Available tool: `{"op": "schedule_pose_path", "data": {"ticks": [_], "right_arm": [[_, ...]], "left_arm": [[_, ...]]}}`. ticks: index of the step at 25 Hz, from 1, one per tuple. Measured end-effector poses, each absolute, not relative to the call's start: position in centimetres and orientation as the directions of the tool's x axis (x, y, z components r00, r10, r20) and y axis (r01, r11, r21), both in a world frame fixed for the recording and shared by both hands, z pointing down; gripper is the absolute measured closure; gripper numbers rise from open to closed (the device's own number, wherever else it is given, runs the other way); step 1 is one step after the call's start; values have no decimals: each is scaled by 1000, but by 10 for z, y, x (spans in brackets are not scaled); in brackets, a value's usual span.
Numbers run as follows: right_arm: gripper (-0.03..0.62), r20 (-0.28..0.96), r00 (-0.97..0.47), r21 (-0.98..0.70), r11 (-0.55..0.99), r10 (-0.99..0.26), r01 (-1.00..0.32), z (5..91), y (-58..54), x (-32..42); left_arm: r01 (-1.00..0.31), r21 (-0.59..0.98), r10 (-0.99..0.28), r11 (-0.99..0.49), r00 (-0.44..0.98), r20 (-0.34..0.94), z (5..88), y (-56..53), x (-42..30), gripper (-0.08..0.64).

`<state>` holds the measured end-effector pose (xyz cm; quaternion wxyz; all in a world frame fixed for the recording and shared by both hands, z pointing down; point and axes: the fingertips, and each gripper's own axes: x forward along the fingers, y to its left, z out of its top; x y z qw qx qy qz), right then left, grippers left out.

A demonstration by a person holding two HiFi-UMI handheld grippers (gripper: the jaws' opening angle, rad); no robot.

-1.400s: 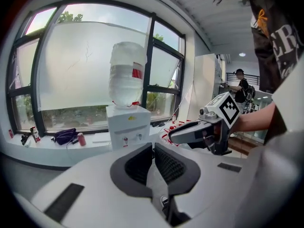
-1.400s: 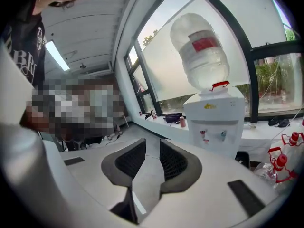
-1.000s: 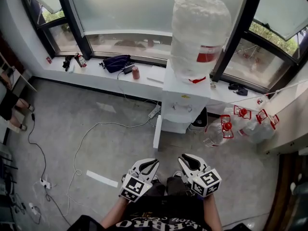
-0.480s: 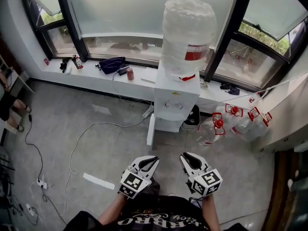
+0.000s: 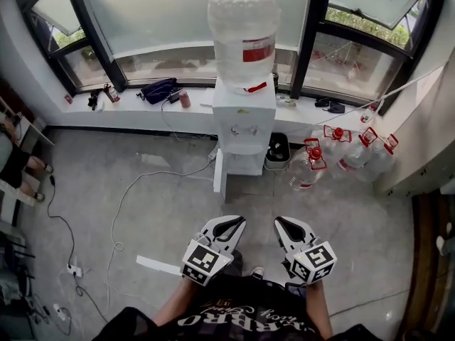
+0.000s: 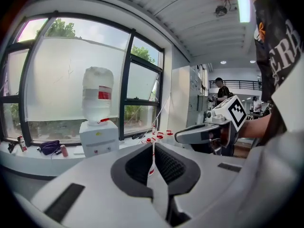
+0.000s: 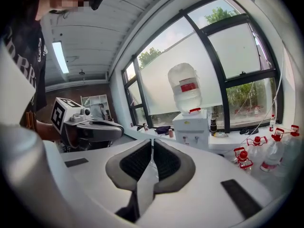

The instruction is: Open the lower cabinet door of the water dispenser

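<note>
The white water dispenser [image 5: 244, 130] stands against the window sill with a wrapped bottle [image 5: 244, 30] on top. Its lower cabinet door [image 5: 220, 176] stands swung out to the left, and the lower compartment [image 5: 246, 164] shows behind it. My left gripper [image 5: 233, 225] and right gripper [image 5: 286, 225] hang side by side well short of the dispenser, pointing toward it. The left gripper [image 6: 153, 146] is shut on nothing. The right gripper [image 7: 152, 141] is closing its jaws, with nothing between them. The dispenser [image 6: 99, 137] looks small and far in the left gripper view, as does the dispenser [image 7: 192, 127] in the right gripper view.
Several water jugs with red handles [image 5: 348, 155] stand right of the dispenser, with a black bin [image 5: 276, 150] beside it. A white cable [image 5: 128, 197] and a power strip [image 5: 71, 268] lie on the floor at left. A dark bag [image 5: 158, 89] lies on the sill. A white strip [image 5: 153, 265] lies near my left gripper.
Both grippers have drawn back from the dispenser, which now looks smaller and farther away. The right gripper's jaws have narrowed. The cabinet door stays swung out.
</note>
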<state>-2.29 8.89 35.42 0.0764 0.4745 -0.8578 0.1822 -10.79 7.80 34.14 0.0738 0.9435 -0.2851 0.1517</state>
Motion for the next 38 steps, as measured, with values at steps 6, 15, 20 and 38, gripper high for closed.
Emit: {"op": "schedule_pose_path", "data": {"ticks": [6,15,20,38], "right_arm": [[577,274,-542,-234,491,-795,-839,351,140,-11],[578,277,-535,-192,500,-798,-845,346,179,-4],[578,267,-539,-171,511,-799,-843,339,188,-2],[578,275,-506,-104,498,-818,-861,329,178,8]], "left_arm": [[-547,59,-502,-835,801,325,337,141,-86,540],[-545,32,-512,-838,805,299,326,182,-75,540],[-533,20,-506,-846,814,286,320,192,-71,540],[-503,12,-483,-864,836,262,318,195,-71,540]]}}
